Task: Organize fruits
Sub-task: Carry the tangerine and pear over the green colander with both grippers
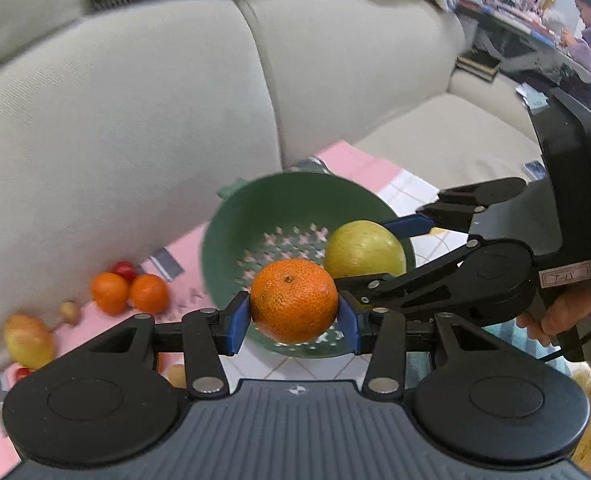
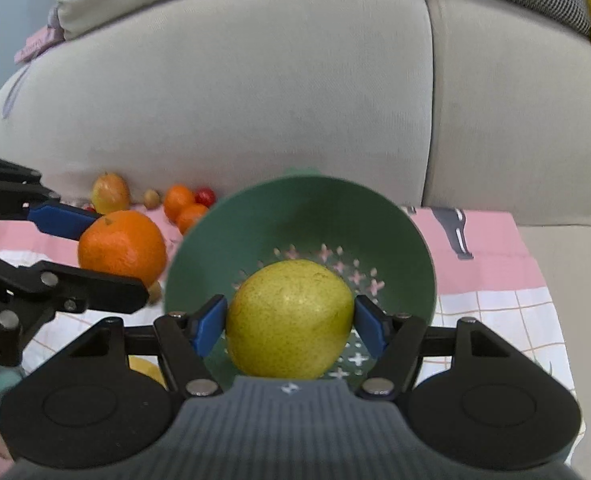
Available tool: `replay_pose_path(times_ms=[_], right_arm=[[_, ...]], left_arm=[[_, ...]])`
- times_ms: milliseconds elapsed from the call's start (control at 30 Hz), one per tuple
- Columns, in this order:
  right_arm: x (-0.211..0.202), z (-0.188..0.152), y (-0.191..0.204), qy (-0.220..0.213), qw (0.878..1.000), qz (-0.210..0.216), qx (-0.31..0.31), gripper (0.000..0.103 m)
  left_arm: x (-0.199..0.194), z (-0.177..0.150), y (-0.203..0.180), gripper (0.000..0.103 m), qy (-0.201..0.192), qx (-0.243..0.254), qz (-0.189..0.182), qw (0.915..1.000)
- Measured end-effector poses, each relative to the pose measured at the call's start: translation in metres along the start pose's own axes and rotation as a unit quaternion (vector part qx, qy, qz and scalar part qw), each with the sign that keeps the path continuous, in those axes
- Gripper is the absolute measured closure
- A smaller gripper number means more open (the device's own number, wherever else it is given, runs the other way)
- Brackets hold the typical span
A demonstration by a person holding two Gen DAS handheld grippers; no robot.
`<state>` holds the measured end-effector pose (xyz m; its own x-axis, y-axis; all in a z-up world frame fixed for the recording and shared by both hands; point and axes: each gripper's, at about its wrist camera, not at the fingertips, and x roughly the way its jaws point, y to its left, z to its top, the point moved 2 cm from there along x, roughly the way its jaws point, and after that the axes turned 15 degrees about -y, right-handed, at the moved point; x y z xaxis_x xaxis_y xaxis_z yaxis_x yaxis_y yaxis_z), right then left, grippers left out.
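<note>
2 hand-held grippers: left [image 1: 294, 320] clamps orange [image 1: 294, 300] | right [image 2: 290, 326] clamps pear [image 2: 290, 319] | pink cloth [image 2: 491, 256], sofa [image 2: 255, 100]

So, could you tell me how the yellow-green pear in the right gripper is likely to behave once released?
The pear looks rounded, so it would probably roll inside the green colander. Its smooth skin may slip between the right gripper pads, and it seems fairly heavy.

Sofa seat [image 2: 555, 264] carries a pink checked cloth [image 2: 491, 300]. On the cloth: green colander [image 2: 307, 208], two small oranges [image 1: 129, 294], an apple [image 1: 29, 340], cherry tomatoes [image 1: 125, 270].
</note>
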<state>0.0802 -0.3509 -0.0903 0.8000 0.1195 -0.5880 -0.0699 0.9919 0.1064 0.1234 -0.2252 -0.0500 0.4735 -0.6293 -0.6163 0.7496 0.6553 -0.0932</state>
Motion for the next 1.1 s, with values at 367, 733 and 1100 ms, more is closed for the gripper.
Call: replay_pose_path(times_ms=[367, 733, 1100], right_arm=[[0.042, -0.013, -0.005, 0.099, 0.99, 0.069, -0.072, 0.037], [0.058, -0.027, -0.005, 0.138, 0.982, 0.084, -0.101, 0.037], [0.067, -0.029, -0.001, 0.154, 0.978, 0.077, -0.119, 0.036]], left_arm=[[0.059, -0.003, -0.001, 0.05, 0.122, 0.047, -0.036, 0.9908], [0.089, -0.012, 0.0, 0.05, 0.19, 0.067, -0.038, 0.9788], [0.098, -0.014, 0.005, 0.049, 0.202, 0.087, -0.027, 0.9752]])
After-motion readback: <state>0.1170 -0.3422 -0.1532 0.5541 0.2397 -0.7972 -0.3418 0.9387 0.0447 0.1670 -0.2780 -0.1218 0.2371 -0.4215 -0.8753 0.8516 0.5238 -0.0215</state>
